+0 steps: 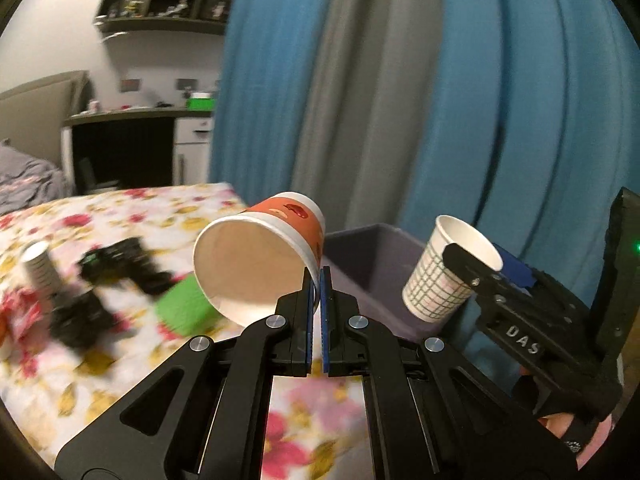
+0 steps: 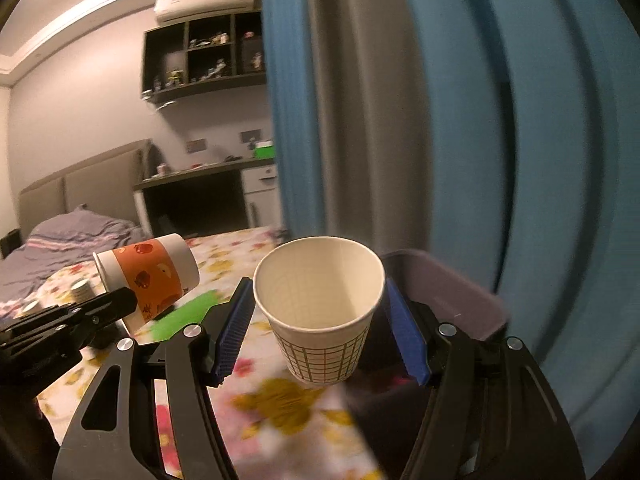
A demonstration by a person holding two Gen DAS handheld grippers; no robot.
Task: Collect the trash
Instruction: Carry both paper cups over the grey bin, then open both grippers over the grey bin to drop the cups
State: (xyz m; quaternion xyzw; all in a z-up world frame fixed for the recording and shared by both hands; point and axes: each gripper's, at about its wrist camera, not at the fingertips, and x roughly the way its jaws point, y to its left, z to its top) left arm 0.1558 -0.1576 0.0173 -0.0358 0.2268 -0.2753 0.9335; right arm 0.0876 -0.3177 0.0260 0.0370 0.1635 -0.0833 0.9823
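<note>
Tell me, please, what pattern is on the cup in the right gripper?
A grid of thin dark lines on white, clearest on the paper cup in the right wrist view.

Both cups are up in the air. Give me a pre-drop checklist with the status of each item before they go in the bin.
1. Left gripper has a grip on the orange cup: ok, pinched at the rim wall, cup tilted on its side.
2. Right gripper has a grip on the checked cup: ok, blue pads on both sides, cup upright.
3. Cups have nothing in them: ok, both insides look bare.
4. Purple bin within view and open: ok, it sits beyond the bed's edge, by the curtain.
5. Cups above the bin opening: cannot tell, both look short of it.
6. More trash left on the bedspread: not ok, blurred items remain.
</note>
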